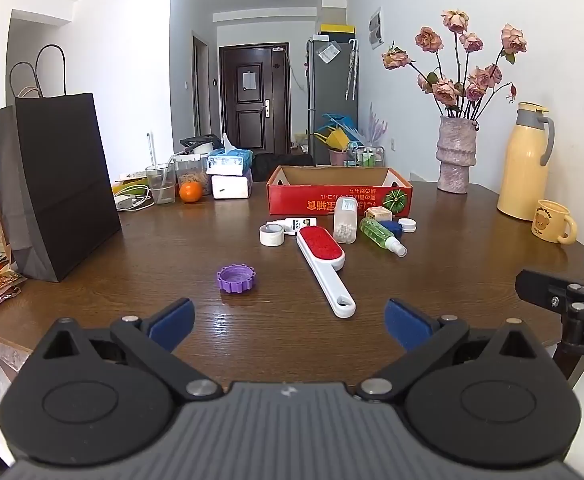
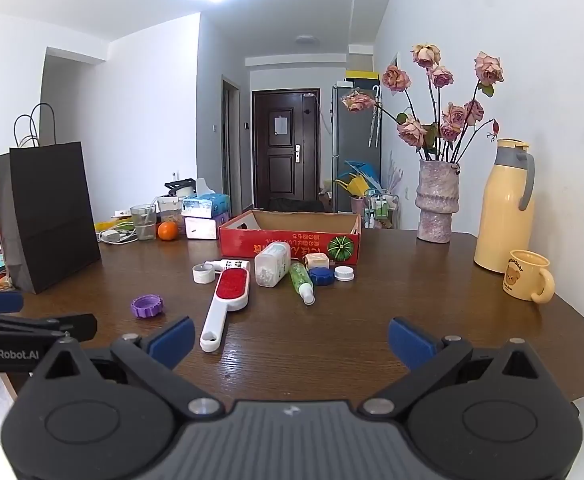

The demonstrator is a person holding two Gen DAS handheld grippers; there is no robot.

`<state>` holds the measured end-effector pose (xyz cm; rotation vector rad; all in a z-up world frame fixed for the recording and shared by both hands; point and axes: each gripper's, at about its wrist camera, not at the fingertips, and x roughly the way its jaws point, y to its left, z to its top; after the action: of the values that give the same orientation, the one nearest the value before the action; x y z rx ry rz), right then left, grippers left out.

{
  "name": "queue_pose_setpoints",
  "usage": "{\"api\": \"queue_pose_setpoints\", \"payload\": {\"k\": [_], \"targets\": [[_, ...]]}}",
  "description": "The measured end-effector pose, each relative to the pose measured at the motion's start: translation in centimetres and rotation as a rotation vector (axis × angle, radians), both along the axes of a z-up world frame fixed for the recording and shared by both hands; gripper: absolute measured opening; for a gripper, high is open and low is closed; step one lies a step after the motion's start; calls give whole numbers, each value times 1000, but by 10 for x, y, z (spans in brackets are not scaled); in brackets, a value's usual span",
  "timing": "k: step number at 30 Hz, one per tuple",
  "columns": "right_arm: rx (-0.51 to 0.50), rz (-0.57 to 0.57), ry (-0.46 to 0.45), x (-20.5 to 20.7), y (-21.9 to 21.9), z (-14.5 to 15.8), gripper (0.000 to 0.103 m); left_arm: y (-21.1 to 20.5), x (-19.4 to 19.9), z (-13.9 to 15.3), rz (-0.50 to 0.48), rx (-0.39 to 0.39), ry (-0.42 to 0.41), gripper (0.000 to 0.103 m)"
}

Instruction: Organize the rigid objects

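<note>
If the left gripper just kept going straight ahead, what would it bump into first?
Probably the white handle of the lint brush, lying just ahead of the open left gripper. Depth is hard to judge; it may meet bare table first.

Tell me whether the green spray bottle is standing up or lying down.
Lying down. The green spray bottle rests on its side on the table, its white nozzle toward the camera, beside the upright clear container.

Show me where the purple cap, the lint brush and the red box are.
purple cap (image 1: pixel 236 278), left wrist view, on its ribbed side wall.
lint brush (image 1: pixel 320 243), left wrist view, on the red pad of its head.
red box (image 2: pixel 288 242), right wrist view, on its printed front wall.
</note>
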<state>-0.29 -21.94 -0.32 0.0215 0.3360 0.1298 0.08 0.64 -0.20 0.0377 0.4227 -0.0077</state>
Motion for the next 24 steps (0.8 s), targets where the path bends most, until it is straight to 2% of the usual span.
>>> {"api": "queue_pose_setpoints", "payload": {"k": [24], "targets": [[2, 1, 1, -1, 0, 0, 103, 0, -1, 2, 6, 1, -4, 103]]}}
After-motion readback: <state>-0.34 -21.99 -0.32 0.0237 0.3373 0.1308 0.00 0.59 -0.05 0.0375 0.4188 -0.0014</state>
